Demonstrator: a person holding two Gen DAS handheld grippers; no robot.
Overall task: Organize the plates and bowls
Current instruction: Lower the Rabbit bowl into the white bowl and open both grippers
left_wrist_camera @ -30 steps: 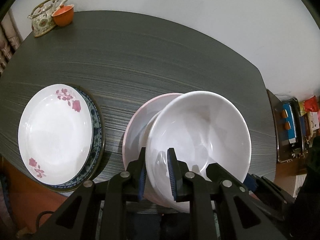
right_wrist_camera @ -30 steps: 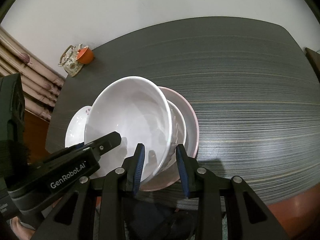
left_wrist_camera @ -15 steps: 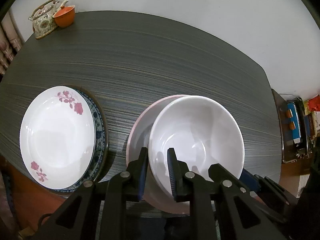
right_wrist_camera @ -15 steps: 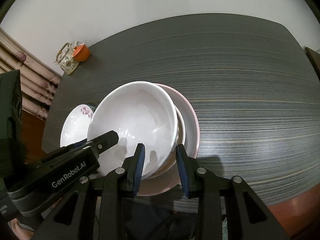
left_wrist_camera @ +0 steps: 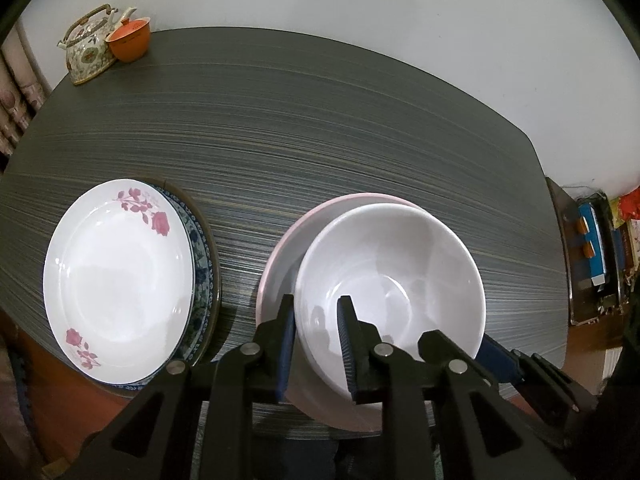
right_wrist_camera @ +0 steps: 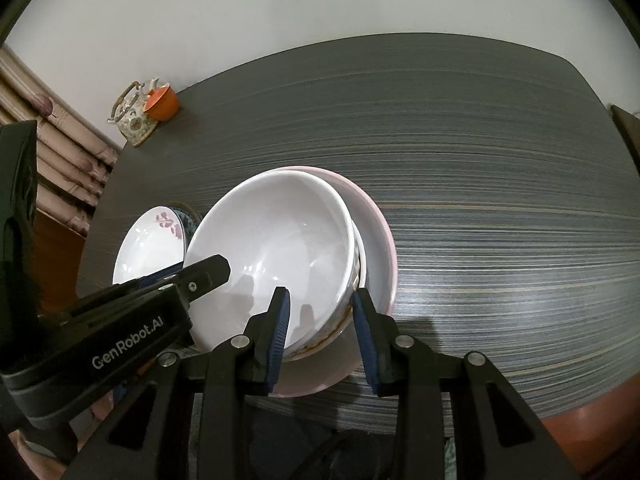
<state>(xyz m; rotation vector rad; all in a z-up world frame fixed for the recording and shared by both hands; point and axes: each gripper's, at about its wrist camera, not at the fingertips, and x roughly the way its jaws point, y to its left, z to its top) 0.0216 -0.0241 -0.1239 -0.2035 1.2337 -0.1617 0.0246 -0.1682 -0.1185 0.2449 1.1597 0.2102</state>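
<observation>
table (left_wrist_camera: 320,128): dark streaked top, fills both of your views, pale wall behind it. pink plate (right_wrist_camera: 380,232): near edge of the table, about 6 o'clock in both views, bottom of the stack. white bowl (left_wrist_camera: 392,280): seated level in the stack on the pink plate; your right wrist view shows a second, smaller bowl (right_wrist_camera: 359,264) nested beneath it, only its rim and a patterned side visible at 4 o'clock of the white bowl. rose plate (left_wrist_camera: 116,280): white with pink roses, 9 o'clock of the stack and apart from it, lying on a blue patterned plate (left_wrist_camera: 202,264) of which only a crescent shows. left gripper (left_wrist_camera: 316,344): your tongs straddle the white bowl's rim at its 7 o'clock, one pad outside, one inside; they have just been easing apart, with the rim between them, and whether the pads press on it cannot be told. right gripper (right_wrist_camera: 322,332): tongs bracket the nested rims at 5 o'clock, a sliver of gap showing beside the outer pad; actual contact cannot be told. teapot (left_wrist_camera: 90,50): floral, far corner at 10 o'clock. orange cup (left_wrist_camera: 130,40): touching the teapot's right side.
</observation>
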